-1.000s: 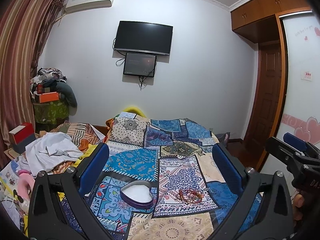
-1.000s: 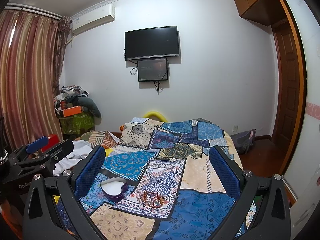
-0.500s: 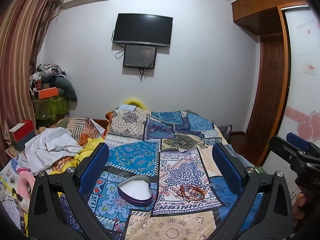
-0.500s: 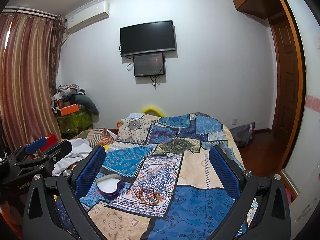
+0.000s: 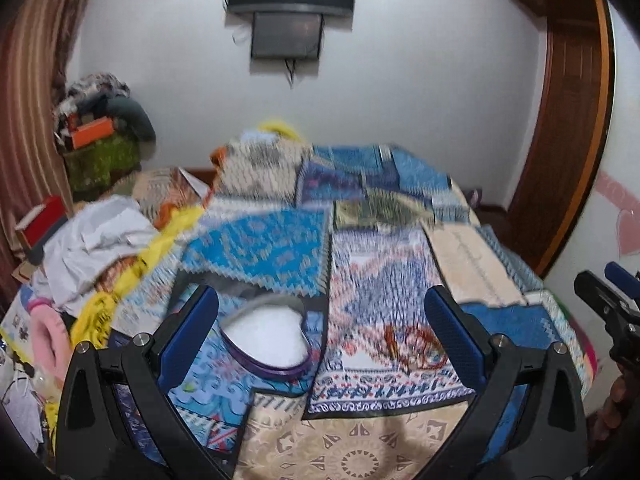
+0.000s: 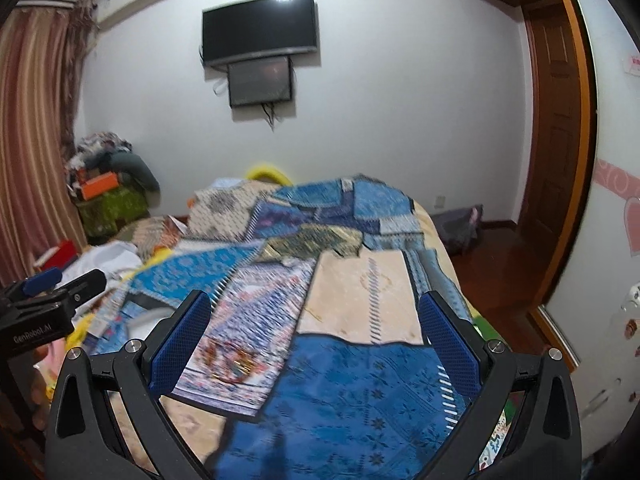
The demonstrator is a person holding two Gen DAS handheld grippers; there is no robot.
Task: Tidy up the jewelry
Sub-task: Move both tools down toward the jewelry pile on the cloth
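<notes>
A big bed (image 5: 360, 432) fills the room, covered with a patchwork blanket (image 6: 352, 392) in blue and beige patterns. Behind it is a white wall with a dark television (image 6: 260, 28) and a smaller screen (image 6: 260, 82) under it. A striped curtain (image 6: 28, 140) hangs at the left, and a wooden door (image 6: 554, 128) stands at the right. A pile of clothes (image 5: 96, 240) lies on the left side of the bed.

The left claw (image 5: 320, 336) is wide open and holds nothing. Between its blue fingers (image 5: 188, 332) lies a heart-shaped box (image 5: 266, 338), open, white inside with a purple rim. The jewelry (image 5: 416, 346), a small heap of reddish bracelets, lies on the blanket just beside the box, nearer to the right finger of this claw. The right claw (image 6: 316, 340) is also wide open and empty; in its view the jewelry (image 6: 232, 358) lies near its left finger (image 6: 180, 344).

Compared with half a second ago, both cameras point lower and closer to the bed, so the box and the jewelry look bigger. Both pictures are now blurred from movement.
</notes>
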